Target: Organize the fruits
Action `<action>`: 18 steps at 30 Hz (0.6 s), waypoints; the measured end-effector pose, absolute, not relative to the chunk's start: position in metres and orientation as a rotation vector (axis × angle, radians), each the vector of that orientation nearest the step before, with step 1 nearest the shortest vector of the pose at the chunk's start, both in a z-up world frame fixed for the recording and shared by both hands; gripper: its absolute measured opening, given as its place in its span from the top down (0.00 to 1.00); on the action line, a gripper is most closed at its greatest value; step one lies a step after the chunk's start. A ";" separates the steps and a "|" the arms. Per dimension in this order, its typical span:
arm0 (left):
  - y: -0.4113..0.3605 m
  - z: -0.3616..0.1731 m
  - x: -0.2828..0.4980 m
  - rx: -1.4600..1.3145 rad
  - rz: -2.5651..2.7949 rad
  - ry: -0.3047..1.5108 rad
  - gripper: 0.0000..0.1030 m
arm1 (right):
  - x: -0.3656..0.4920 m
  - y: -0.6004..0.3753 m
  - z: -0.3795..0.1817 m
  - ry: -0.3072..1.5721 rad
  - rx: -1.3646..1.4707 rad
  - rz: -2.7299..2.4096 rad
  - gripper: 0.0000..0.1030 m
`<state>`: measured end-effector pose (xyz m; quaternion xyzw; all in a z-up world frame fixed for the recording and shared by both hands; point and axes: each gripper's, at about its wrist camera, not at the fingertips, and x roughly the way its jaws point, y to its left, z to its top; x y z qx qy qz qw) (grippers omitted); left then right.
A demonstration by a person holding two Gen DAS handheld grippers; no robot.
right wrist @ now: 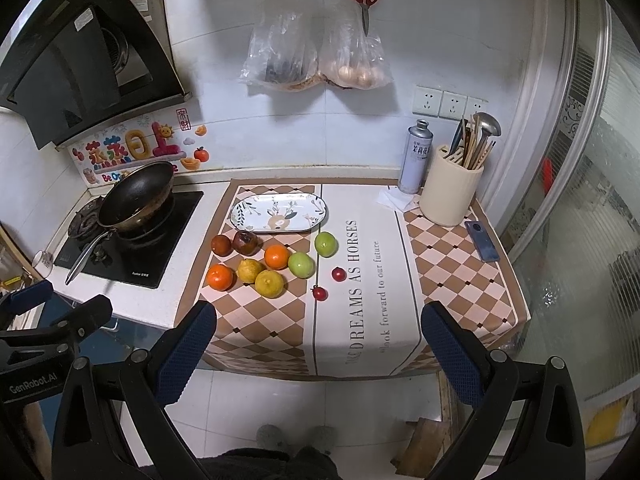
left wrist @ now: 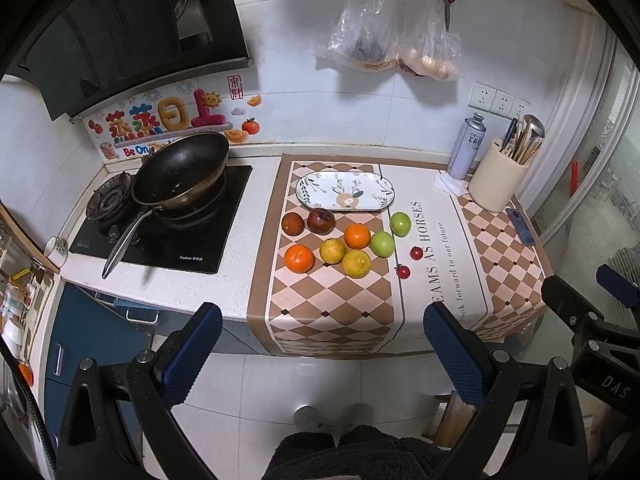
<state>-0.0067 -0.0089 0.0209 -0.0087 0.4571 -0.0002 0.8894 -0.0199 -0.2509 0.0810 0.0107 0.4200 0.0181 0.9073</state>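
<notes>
Hovering off the front edge of the counter (right wrist: 132, 304), above the floor, the left gripper (left wrist: 322, 330) and the right gripper (right wrist: 318, 330) both have their blue-padded fingers spread wide and hold nothing. The fruits lie on the checked cloth (left wrist: 332, 312) toward its left half, just in front of the oval patterned plate (left wrist: 345, 191), which sits near the counter's back edge. Nearest the plate are two dark fruits (left wrist: 321, 221), possibly bruised or overripe; the view is too coarse to name them. In front of these lie two oranges (left wrist: 299, 258), two yellow citrus fruits (left wrist: 356, 263) and two green fruits (left wrist: 382, 243). Two small red fruits (left wrist: 416, 253) rest apart on the cloth's white band. A wok (left wrist: 182, 168) stands on the stove at the counter's left end, a utensil holder (right wrist: 450, 196) at the back right corner.
</notes>
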 end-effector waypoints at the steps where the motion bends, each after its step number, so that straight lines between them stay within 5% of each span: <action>1: -0.009 0.021 -0.007 -0.018 -0.002 0.949 0.00 | -0.019 -0.250 0.081 0.867 0.022 0.037 0.00; 18: 0.002 0.026 0.014 -0.025 -0.013 0.949 0.00 | -0.008 -0.246 0.082 0.869 0.043 0.033 0.00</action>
